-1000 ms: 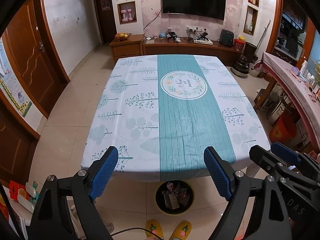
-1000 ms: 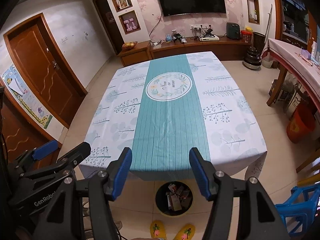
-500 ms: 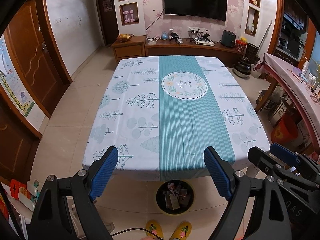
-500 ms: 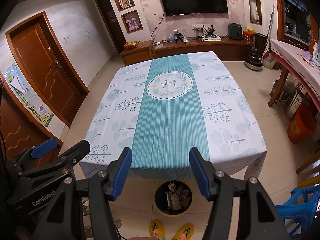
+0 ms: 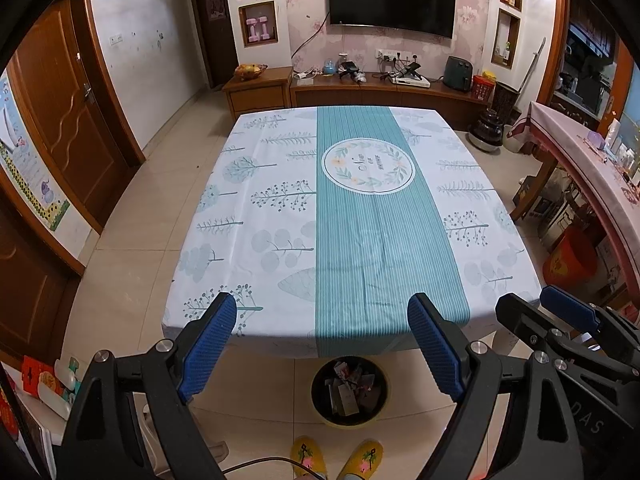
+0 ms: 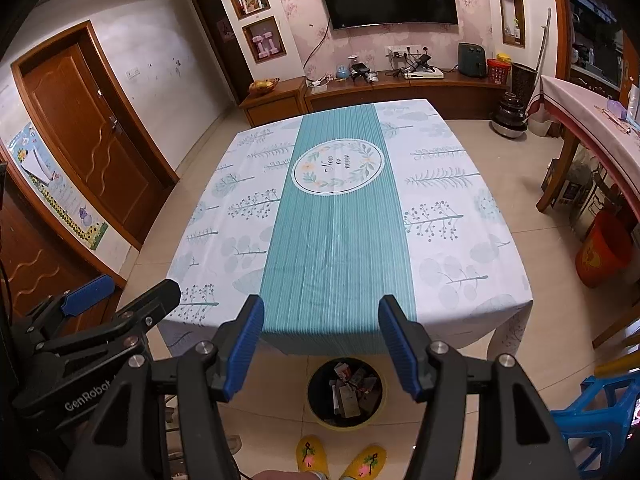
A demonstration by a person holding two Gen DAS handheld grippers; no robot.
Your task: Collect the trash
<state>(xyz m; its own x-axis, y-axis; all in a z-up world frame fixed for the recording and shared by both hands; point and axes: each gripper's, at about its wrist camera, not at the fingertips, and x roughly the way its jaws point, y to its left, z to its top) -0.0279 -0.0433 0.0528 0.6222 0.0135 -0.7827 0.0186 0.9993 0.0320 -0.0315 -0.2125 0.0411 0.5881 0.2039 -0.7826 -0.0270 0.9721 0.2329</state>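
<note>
Left gripper: the black two-finger left gripper with blue ribbed pads [image 5: 318,344] hangs above the near table edge, jaws spread wide, nothing between them.
Table: a rectangular table under a white leaf-print cloth with a teal striped runner [image 5: 352,240] fills the middle; no loose scrap shows on it.
Trash: the trash is a heap of small paper and wrapper scraps [image 5: 348,388], white, grey and reddish, crumpled and overlapping. It lies inside the bin, on the floor just below the near table edge.
Bin: a round black waste bin with a yellowish rim [image 5: 320,404] stands between table and feet.
Handling: the scraps look light, soft and easily crushed; probably best pinched at a raised edge or fold. Individual pieces are too small to tell apart.
Slippers: a person's yellow embroidered slippers [image 5: 336,456] sit just near the bin.
Right gripper: the matching black right gripper with blue pads [image 6: 320,346] hovers beside the left one, jaws parted less widely, also holding nothing.
Stage: judging by the bare cloth, collecting seems largely finished.
</note>
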